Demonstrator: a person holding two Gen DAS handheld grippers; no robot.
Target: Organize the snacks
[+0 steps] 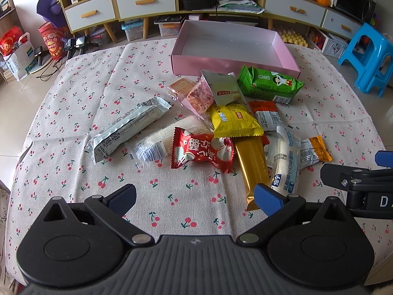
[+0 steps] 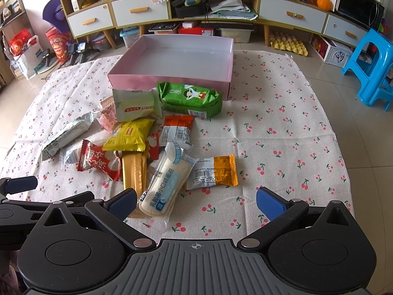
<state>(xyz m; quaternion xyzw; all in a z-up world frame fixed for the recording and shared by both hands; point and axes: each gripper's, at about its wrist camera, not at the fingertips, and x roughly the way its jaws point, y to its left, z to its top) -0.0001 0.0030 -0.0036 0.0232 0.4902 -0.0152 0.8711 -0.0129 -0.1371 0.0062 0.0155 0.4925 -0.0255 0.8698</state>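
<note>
Nearest the lens in the right wrist view: right gripper [image 2: 196,202], fingers spread wide, holding nothing, low over the cherry-print cloth [image 2: 282,132]. Bread roll packet [image 2: 164,184] lies just off its left fingertip [image 2: 122,202] at about 11 o'clock, long axis running 7 to 1 o'clock, near end almost touching that pad. Orange-ended packet [image 2: 213,170] sits beside it at 12. Left gripper [image 1: 194,200] likewise released and empty; gold bar [image 1: 253,167] ends by its right pad at 1 o'clock, red packet [image 1: 201,152] at 12. Remaining snacks heaped beyond. Pink box [image 2: 172,80], still empty, stands at 12 o'clock past the pile, green packet [image 2: 190,98] against its front wall. Judgement: right gripper is nearer the roll; a short shift left would straddle it across its narrow width.
</note>
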